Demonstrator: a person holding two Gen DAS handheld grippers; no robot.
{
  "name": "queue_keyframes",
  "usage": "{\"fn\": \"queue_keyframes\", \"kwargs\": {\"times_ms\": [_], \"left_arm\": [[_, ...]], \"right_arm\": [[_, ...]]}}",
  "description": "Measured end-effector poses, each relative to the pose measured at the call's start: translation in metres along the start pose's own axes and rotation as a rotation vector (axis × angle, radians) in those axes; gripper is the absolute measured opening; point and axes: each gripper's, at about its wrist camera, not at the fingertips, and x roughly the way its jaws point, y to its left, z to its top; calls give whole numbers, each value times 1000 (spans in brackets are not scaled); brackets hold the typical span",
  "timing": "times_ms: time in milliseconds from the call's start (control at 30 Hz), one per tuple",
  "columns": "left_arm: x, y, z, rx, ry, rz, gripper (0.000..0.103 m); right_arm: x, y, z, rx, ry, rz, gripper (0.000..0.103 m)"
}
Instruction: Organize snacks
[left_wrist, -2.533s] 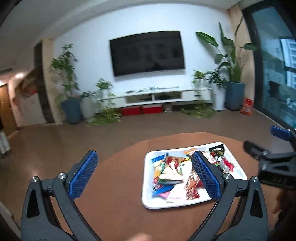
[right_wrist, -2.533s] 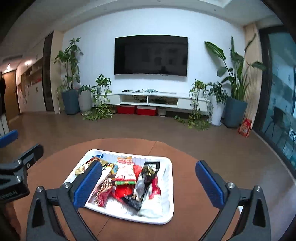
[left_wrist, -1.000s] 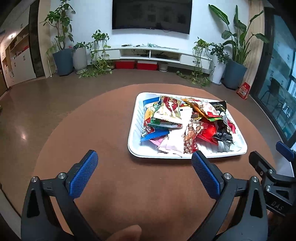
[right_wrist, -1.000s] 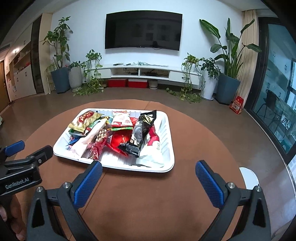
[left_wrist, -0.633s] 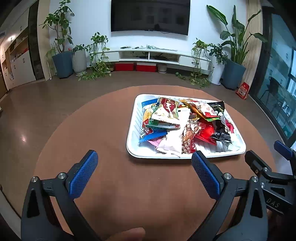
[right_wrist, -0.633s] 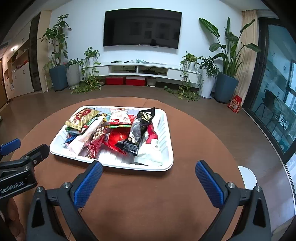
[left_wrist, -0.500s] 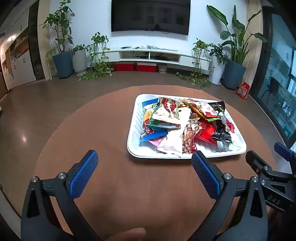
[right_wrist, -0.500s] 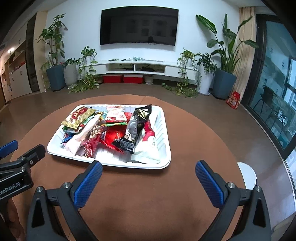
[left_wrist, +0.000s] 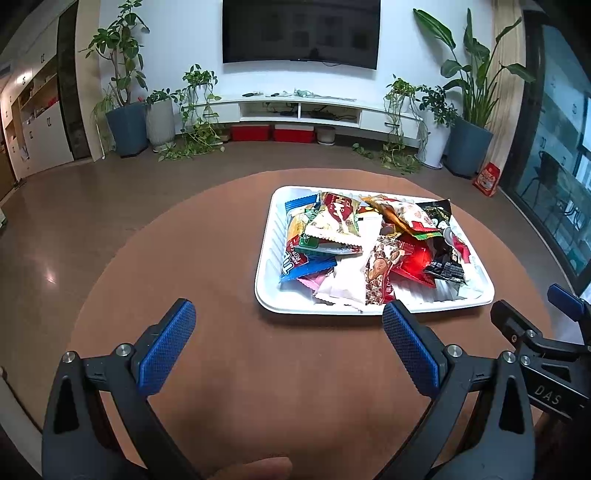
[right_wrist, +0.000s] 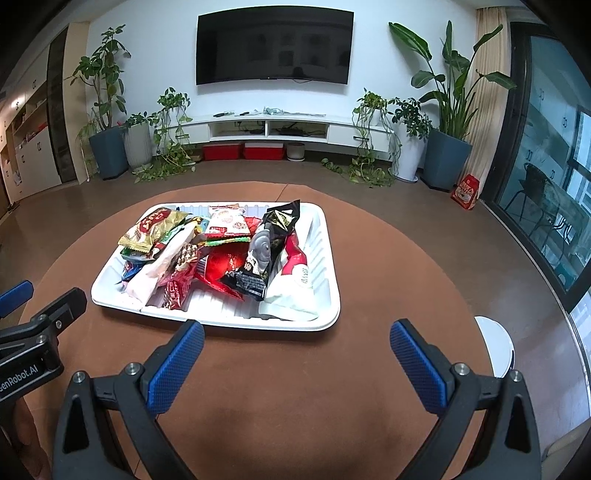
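Note:
A white ribbed tray (left_wrist: 271, 291) (right_wrist: 317, 236) sits on the round brown table (left_wrist: 207, 258) (right_wrist: 388, 266), heaped with several snack packets: a white one (left_wrist: 351, 269), a red one (left_wrist: 415, 258) (right_wrist: 221, 267), a black one (left_wrist: 441, 254) (right_wrist: 266, 254), a blue one (left_wrist: 301, 264). My left gripper (left_wrist: 286, 345) is open and empty, hovering above the table in front of the tray's near left side. My right gripper (right_wrist: 295, 354) is open and empty, in front of the tray's near right side. Each gripper shows at the edge of the other's view.
The table's curved edge runs all around the tray. A white round stool (right_wrist: 496, 350) stands at the table's right side. Beyond the table are brown floor, a TV wall (right_wrist: 273, 48), a low white cabinet (left_wrist: 295, 109) and potted plants.
Both grippers tilted down from the room to the table, then eased slightly forward, so the tray sits a little nearer. Both jaws stayed open and empty.

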Motion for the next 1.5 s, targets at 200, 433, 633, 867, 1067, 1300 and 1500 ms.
{"fn": "queue_keyframes", "kwargs": {"times_ms": [200,433,633,867,1067,1300,1500], "left_arm": [[1,-1,0,4,0,6,103],[2,-1,-1,5,0,5,103],[1,-1,-1,5,0,7,103],[1,-2,-1,5,0,6,103],[1,-1,-1,6,-3,9,103],[1,-2,0,8,-3,8,103],[2,-2,0,9,-2,10,103]], "right_arm": [[0,0,0,0,0,0,103],[0,0,0,0,0,0,103],[0,0,0,0,0,1,103],[0,0,1,0,1,1,103],[0,0,1,0,2,1,103],[0,1,-1,-1,6,1,103],[0,1,-1,-2,6,3,103]]}}
